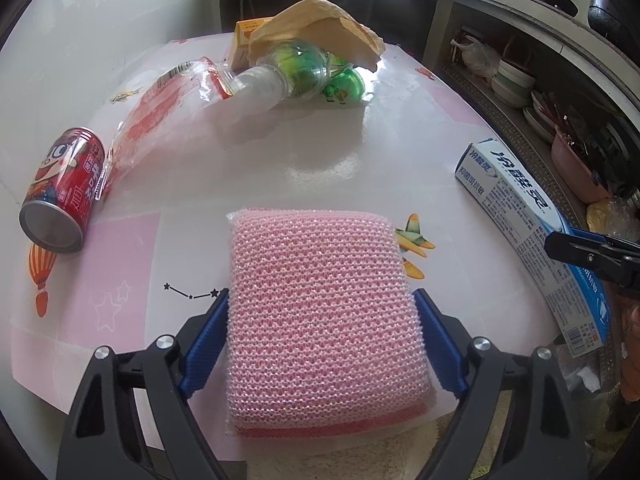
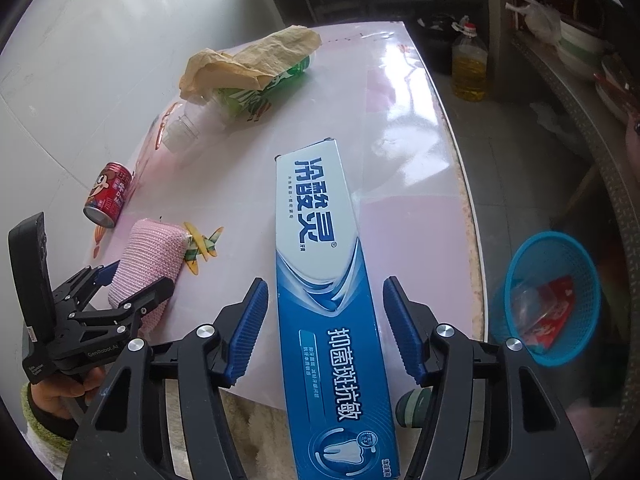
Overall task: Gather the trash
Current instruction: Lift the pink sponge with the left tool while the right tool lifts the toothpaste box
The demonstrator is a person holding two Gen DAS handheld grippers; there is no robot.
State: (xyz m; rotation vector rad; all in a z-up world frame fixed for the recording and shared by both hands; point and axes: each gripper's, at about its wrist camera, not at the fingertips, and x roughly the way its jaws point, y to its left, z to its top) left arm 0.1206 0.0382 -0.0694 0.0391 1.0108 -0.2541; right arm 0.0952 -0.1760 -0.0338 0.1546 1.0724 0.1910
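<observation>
A pink mesh sponge [image 1: 320, 320] lies at the table's near edge. My left gripper [image 1: 320, 296] has a blue pad against each of its sides, with no gap showing. In the right wrist view the same gripper [image 2: 140, 276] straddles the sponge [image 2: 148, 248]. A long blue-and-white toothpaste box [image 2: 320, 260] lies between the pads of my right gripper [image 2: 325, 284], which stands open with a gap on each side. Farther back lie a red can [image 1: 60, 192], a clear plastic wrapper [image 1: 160, 120] and a clear bottle [image 1: 288, 72] under crumpled tan paper [image 1: 320, 28].
A blue mesh basket [image 2: 552, 296] with wrappers in it stands on the floor, right of the table [image 2: 420, 128]. An oil bottle [image 2: 468, 64] stands on the floor farther back. Shelves with bowls [image 1: 512, 80] run along the right. A small orange box [image 1: 244, 40] lies behind the bottle.
</observation>
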